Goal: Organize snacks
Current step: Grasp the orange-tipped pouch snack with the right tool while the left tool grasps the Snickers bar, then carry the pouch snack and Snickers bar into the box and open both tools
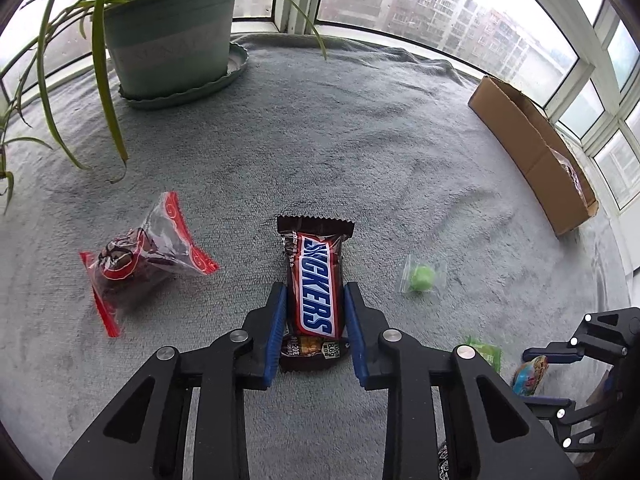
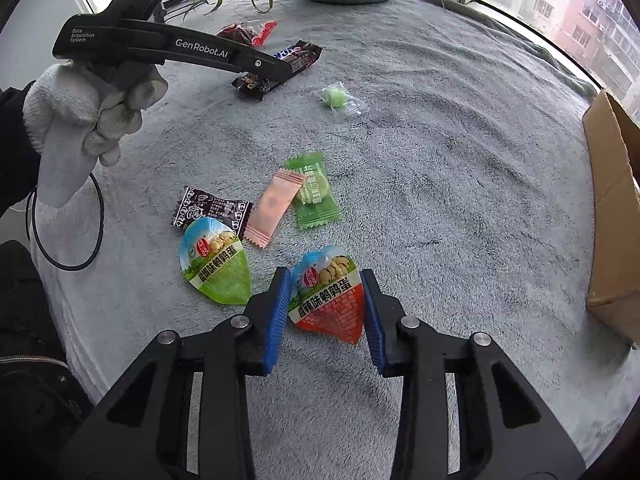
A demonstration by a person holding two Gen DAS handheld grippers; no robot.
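My left gripper (image 1: 315, 293) is shut on a Snickers bar (image 1: 316, 280), its blue pads pressed against both long sides; the bar rests on the grey blanket (image 1: 360, 140). My right gripper (image 2: 326, 280) stands with its jaws around an orange quail-egg packet (image 2: 328, 300), pads touching its sides. A green quail-egg packet (image 2: 218, 264) lies to its left. A brown candy (image 2: 208, 208), a pink packet (image 2: 276, 206) and a green wafer packet (image 2: 314, 192) lie beyond. A green candy in clear wrap (image 1: 422, 278) lies right of the Snickers.
An open cardboard box (image 1: 536, 152) lies at the right edge by the window. A potted plant (image 1: 172, 36) stands at the back left. A red-edged clear bag of dark snacks (image 1: 140, 260) lies left of the Snickers. A gloved hand (image 2: 84, 108) holds the left gripper.
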